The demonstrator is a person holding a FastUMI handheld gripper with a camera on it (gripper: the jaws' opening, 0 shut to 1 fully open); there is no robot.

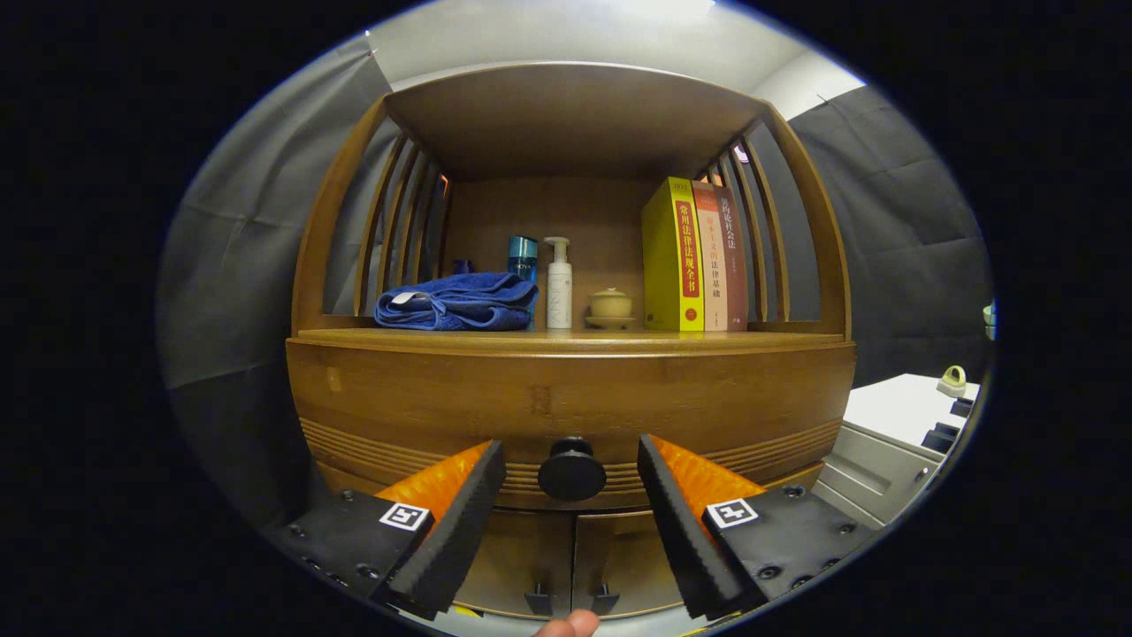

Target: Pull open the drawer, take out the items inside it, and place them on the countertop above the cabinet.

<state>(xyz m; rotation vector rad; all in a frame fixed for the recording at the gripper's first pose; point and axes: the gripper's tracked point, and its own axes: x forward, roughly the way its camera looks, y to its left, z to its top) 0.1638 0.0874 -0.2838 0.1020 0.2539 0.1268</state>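
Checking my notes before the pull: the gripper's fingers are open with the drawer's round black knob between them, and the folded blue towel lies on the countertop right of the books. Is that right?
Not quite. In the gripper view the folded blue towel lies left of the books, with the bottles between. The rest holds: the gripper is open with the round black knob between its fingers.

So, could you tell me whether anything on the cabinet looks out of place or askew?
Nothing stands out. The blue towel lies loosely folded on the countertop, the pump bottle and books stand upright, and the drawer is shut. The open tool has its fingers on either side of the round drawer knob, not touching it.
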